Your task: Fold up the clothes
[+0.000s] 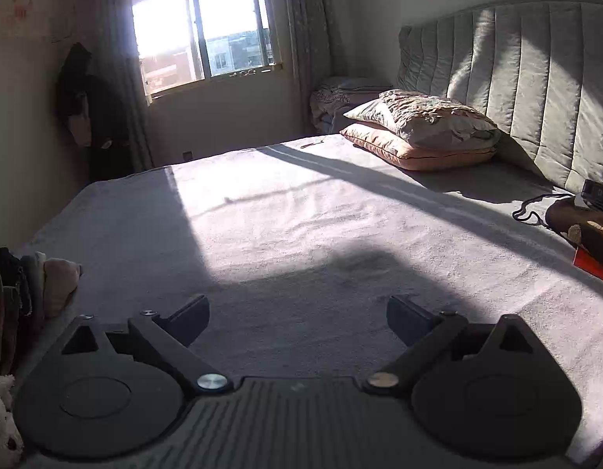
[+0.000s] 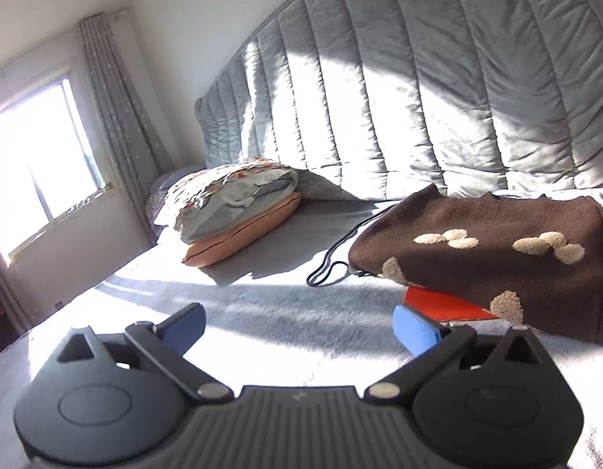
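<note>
The bed (image 1: 301, 211) lay sunlit under its grey quilted headboard (image 2: 418, 90), with 2 stacked pillows (image 1: 426, 133) at the headboard's window end. A folded brown sweater (image 2: 496, 258) with cream patches rested at the headboard's foot, over a red item (image 2: 438, 305). Over the bed, the left gripper (image 1: 297, 316) and right gripper (image 2: 297, 326) both stood wide, gripping nothing.

Both wrist views skim low over the bed (image 1: 301, 215); both share the pillows (image 2: 239, 211).
</note>
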